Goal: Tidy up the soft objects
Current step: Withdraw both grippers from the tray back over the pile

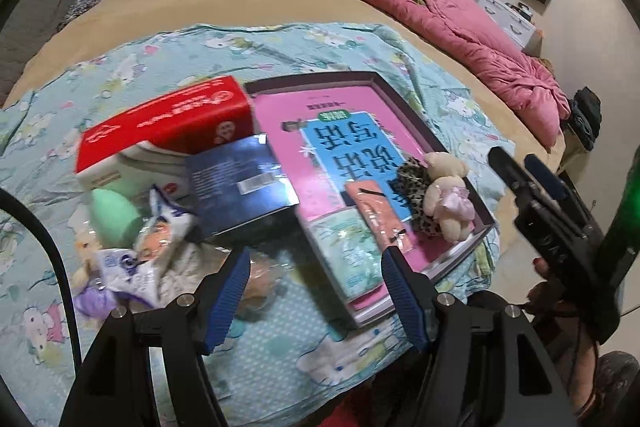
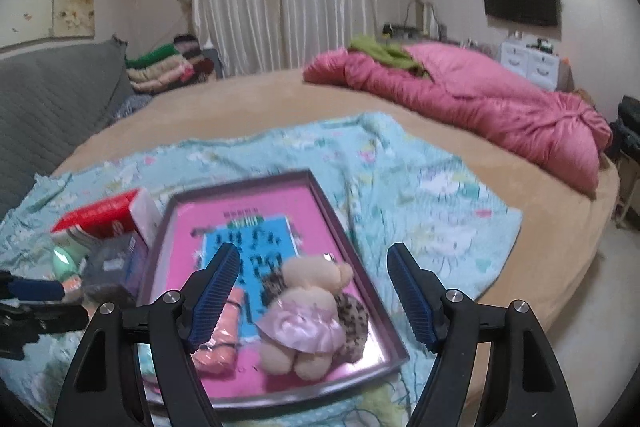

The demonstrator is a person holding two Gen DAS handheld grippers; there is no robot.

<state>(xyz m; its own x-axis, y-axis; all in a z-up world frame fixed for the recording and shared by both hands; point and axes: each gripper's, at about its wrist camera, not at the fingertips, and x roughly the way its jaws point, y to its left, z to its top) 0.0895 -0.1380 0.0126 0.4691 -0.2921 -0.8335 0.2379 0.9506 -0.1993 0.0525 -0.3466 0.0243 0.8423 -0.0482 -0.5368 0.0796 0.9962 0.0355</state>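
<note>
Both my claws are spread wide with nothing in them right now. My left claw [image 1: 316, 291] hangs over the near edge of the blanket [image 1: 280, 39], roughly over the seam between the loose pile and the tray [image 1: 486, 223], while my right claw [image 2: 314, 291] sits right above the tray's near end. The tray is clearly my drop spot: the bear [image 2: 308, 303] in its pink dress lies on its side at the near right corner, leaning on the leopard scrunchie [image 2: 352, 323], with an orange pouch [image 2: 220, 335] just beside them to the left. All of that rests on the pink book [image 1: 320, 131] lining the tray. The stuff not sorted yet is off the tray's left edge: a green sponge [image 1: 114, 217], a crinkly wrapper [image 1: 160, 247], and a second little plush [image 1: 86, 267] in purple, half buried under it. The red box [image 1: 168, 127] and dark box [image 1: 244, 187] are hard, so I'd guess they stay put. Looks like the left claw should go for the sponge or that plush next. The wrapper on top could snag, so I'd come in low.
</note>
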